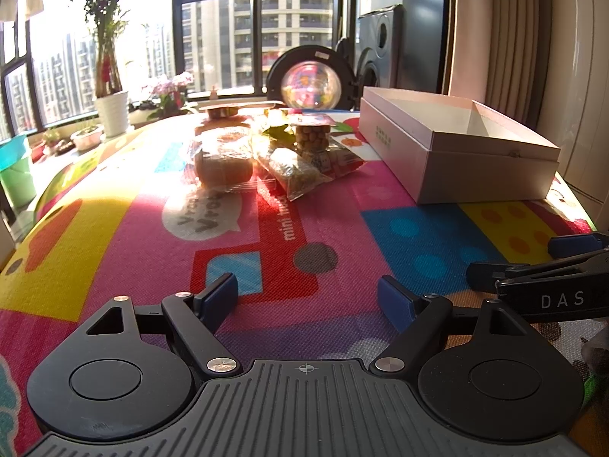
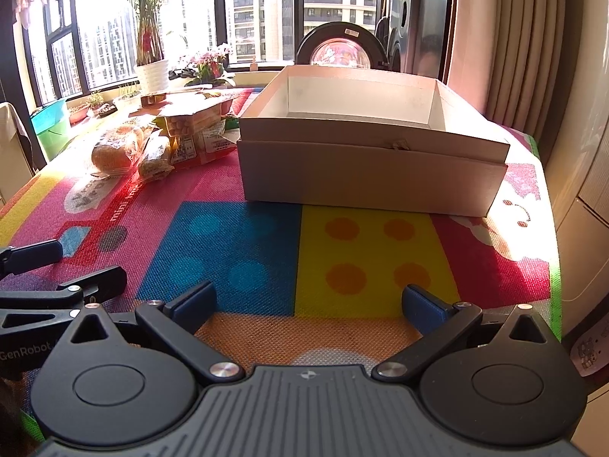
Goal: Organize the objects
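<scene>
The left hand-held gripper (image 1: 307, 302) hovers low over the near part of the bench (image 1: 114, 228), which is covered by a brightly printed mat. Its blue pads stand well apart and hold nothing. The snack packets (image 1: 266, 152) lie straight ahead of it, toward the far side of the bench and well apart from the fingertips. The group comprises a wrapped bread roll (image 1: 222, 162) on the left, a clear bag of seeds (image 1: 295, 169) in the middle with its long axis running obliquely toward the gripper, and a small cup of nuts (image 1: 311, 136) behind it. More packets lie behind these, but glare makes them hard to tell apart.

To the right of the packets stands the open cardboard box (image 2: 373, 175), long side facing the right hand-held gripper (image 2: 308, 302). The box appears empty. The right hand-held gripper also has its pads spread apart and is empty, and it points directly at the box front across bare mat.

Judgement: the left gripper is the nearer one to the packets, and the right one is nearer to the box. No object blocks either approach; the two grippers lie just beside each other, so a crossing move risks contact. A potted plant (image 1: 110, 110) and a washing machine door (image 1: 310, 76) stand beyond the bench.
</scene>
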{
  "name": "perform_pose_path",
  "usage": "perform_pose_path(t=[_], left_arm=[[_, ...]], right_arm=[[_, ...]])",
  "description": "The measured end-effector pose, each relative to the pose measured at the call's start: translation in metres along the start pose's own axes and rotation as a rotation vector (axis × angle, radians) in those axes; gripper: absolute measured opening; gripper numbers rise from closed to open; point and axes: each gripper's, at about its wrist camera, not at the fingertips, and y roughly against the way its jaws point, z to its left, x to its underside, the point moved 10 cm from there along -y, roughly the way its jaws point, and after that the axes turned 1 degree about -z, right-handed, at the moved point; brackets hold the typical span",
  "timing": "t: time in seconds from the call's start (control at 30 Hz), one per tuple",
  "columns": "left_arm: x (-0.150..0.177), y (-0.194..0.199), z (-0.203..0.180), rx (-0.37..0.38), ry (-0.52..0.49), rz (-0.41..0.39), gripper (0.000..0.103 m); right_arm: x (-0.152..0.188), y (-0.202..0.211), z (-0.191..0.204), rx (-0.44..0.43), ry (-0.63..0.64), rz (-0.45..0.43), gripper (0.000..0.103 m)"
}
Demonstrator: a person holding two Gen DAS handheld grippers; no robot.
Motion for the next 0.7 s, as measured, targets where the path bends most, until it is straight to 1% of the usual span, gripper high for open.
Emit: perform_pose_path(t=[0.13, 0.5, 0.63, 0.7], left_arm=[[0.0000, -0.0001, -0.0005, -0.009, -0.010, -0.003, 0.087], [0.0007, 0.0009, -0.0011, -0.002, -0.002, -0.003, 0.086], [-0.0001, 0.0019, -0.0003, 0.004, 0.014, -0.004, 0.086], [-0.0017, 0.0032, 0.0022, 0.011, 0.033, 0.002, 0.083]], right_arm=[[-0.0001, -0.0005, 0.0007, 0.001, 0.001, 0.011, 0.103], [0.0002, -0.0007, 0.0005, 0.007, -0.007, 0.015, 0.103], [0.0003, 0.0002, -0.0002, 0.001, -0.009, 0.014, 0.103], [0.0002, 0.0010, -0.0003, -0.005, -0.010, 0.022, 0.103]])
